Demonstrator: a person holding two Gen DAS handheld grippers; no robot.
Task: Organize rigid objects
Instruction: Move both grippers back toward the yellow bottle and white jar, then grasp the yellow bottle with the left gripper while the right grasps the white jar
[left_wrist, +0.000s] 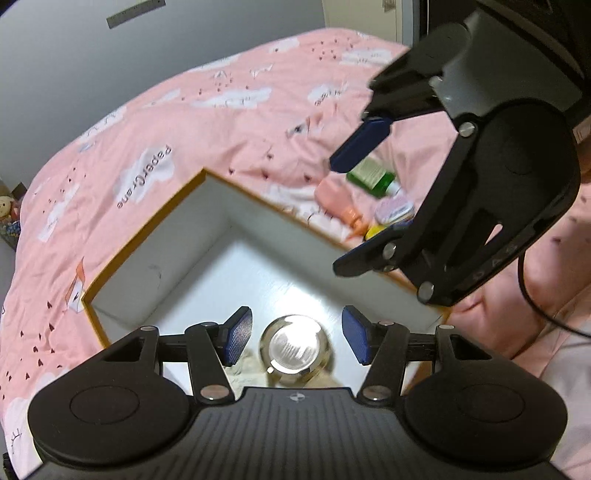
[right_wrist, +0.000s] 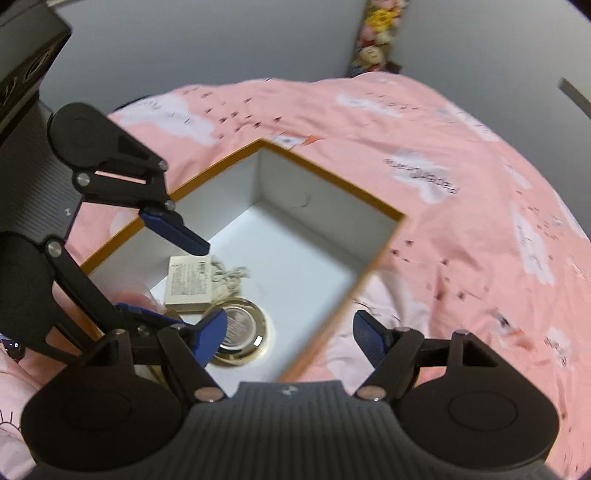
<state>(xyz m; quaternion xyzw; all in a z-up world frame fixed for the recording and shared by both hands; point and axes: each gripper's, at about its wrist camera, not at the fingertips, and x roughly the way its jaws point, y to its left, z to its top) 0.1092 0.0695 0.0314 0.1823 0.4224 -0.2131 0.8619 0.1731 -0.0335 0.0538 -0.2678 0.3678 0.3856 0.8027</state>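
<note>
While both of my grippers hang over the white, orange-rimmed box (left_wrist: 177, 221), I see a round gold-rimmed tin (right_wrist: 240, 328) on its floor, touching a small cream packet (right_wrist: 189, 282) with a knot of string (right_wrist: 229, 278). My left gripper (left_wrist: 295, 334) and right gripper (right_wrist: 290, 332) both stand partly open with nothing between the pads. The box sits on a pink cloud-print bedspread (left_wrist: 221, 122) below a grey wall (left_wrist: 55, 66); a green bottle (left_wrist: 371, 177), a pink bottle (left_wrist: 334, 197) and a small tin (left_wrist: 393, 212) lie together just outside it.
</note>
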